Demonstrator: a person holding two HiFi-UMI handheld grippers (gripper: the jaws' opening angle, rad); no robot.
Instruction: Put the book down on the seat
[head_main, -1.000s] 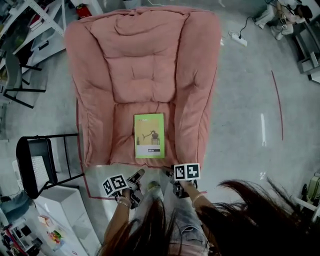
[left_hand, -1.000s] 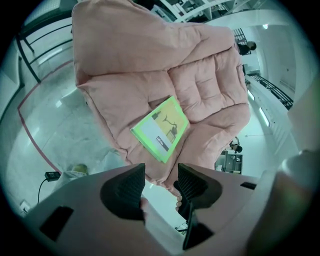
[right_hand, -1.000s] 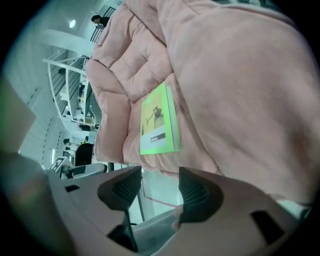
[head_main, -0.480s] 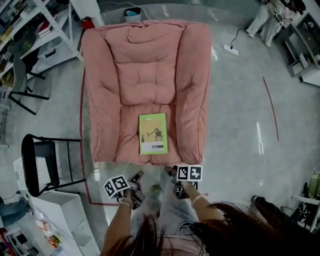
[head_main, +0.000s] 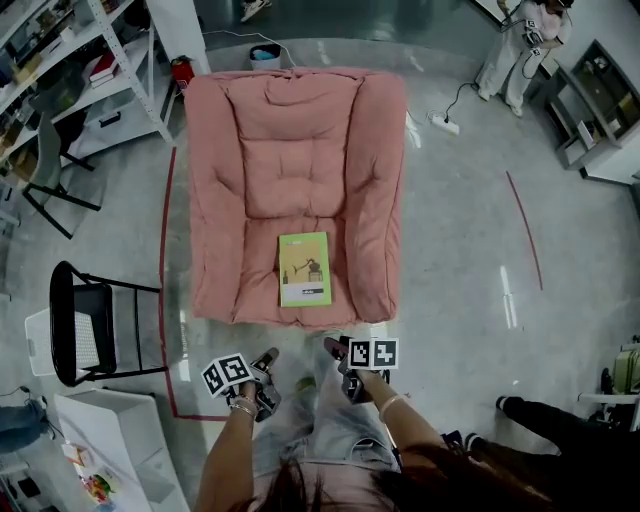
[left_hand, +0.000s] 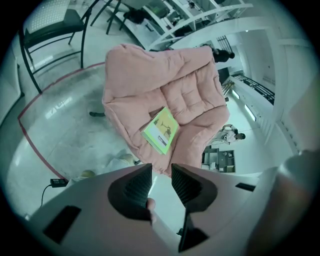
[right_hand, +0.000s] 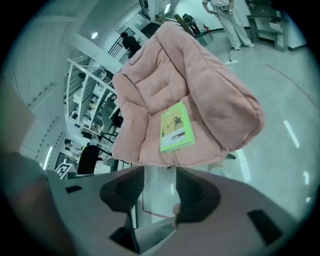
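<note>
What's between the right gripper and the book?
Head view: only the chair's front edge and floor before the book. The right gripper is closing its jaws, empty.

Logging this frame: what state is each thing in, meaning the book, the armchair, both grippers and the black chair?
book: closed, lying flat and cover up on the seat cushion.
armchair: upright, with only the book on it.
left gripper: open, jaws closing, nothing between them.
right gripper: open, jaws closing, nothing between them.
black chair: unfolded, standing beside the armchair.
</note>
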